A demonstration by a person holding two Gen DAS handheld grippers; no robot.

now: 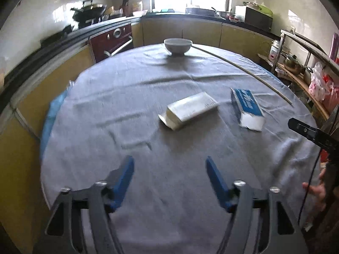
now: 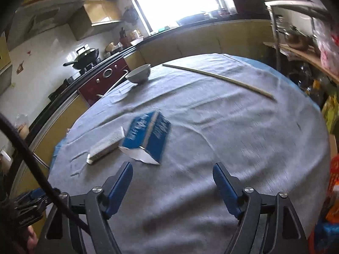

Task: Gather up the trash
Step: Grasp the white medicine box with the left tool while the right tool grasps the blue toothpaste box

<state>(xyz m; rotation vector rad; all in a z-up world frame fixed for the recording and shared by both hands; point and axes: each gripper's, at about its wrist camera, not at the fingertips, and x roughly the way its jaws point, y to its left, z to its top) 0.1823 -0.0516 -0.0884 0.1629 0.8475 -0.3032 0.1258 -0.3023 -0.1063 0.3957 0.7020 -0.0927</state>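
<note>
A: Fingers [image 2: 121,182] on the right gripper [image 2: 172,182] spread wide, nothing between them. Left gripper [image 1: 169,176] likewise agape and empty. Both hover over the near cloth, short of the trash.

B: Which piece first?

A: My guess: the blue carton [image 2: 149,136], nearest the right gripper. Come in low, straddle the narrow sides, and close gently; it looks empty and likely crushes.

B: Its look?

A: Blue with white lettering, lying flat, white end flap torn open toward us. Just beside it, on its left, a white carton [image 2: 106,146], also on its side; touching or not, I can't tell.

B: Beyond?

A: Grey tablecloth [image 2: 243,137], a bowl [image 2: 138,74] at the far edge, and a long thin stick [image 2: 218,78] well apart.
</note>
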